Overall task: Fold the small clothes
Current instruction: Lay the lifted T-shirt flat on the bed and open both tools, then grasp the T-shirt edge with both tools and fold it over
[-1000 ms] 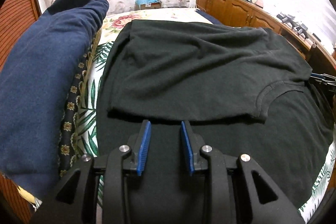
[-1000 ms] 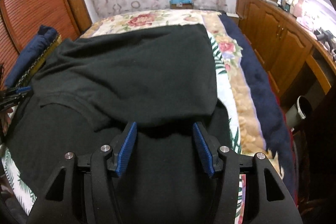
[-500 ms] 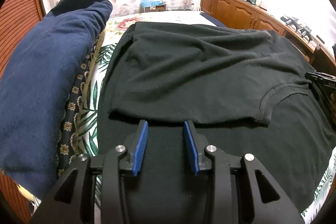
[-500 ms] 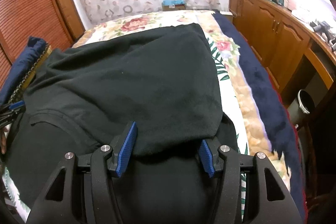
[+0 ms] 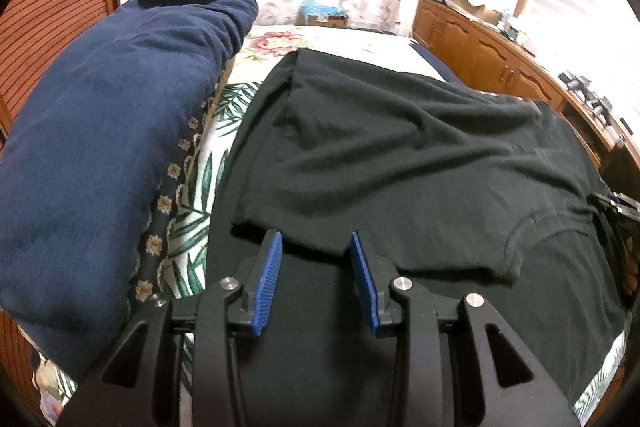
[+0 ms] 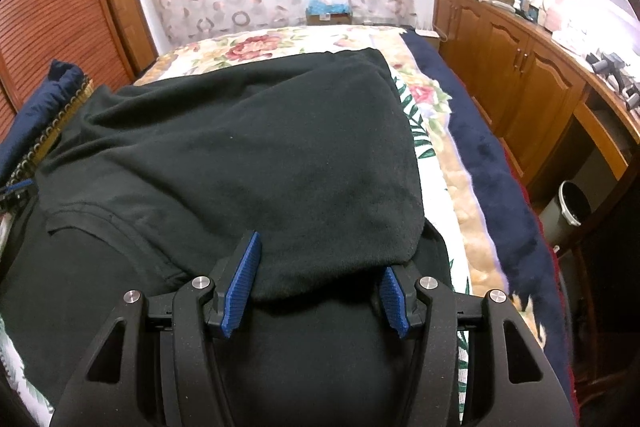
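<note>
A black T-shirt [image 5: 400, 155] lies on the bed, its top half folded down over the lower half, collar [image 5: 532, 239] at the right. My left gripper [image 5: 316, 247] is open, its blue fingertips at the folded edge near the shirt's left corner. In the right wrist view the same shirt [image 6: 260, 155] fills the middle. My right gripper [image 6: 320, 259] is open wide, with the folded corner of the shirt lying between its pads, not pinched. The right gripper's tip shows at the right edge of the left wrist view [image 5: 624, 211].
A navy blanket [image 5: 100, 147] is heaped along the left of the bed. The flowered bedspread [image 5: 192, 187] shows around the shirt. A wooden cabinet [image 6: 520, 75] runs along the right wall, with a bin [image 6: 572, 207] on the floor. A navy spread [image 6: 492, 163] edges the bed's right side.
Both grippers have moved forward to the folded edge. The left gripper has opened wider. The shirt's folded corner now lies between the right gripper's pads.
</note>
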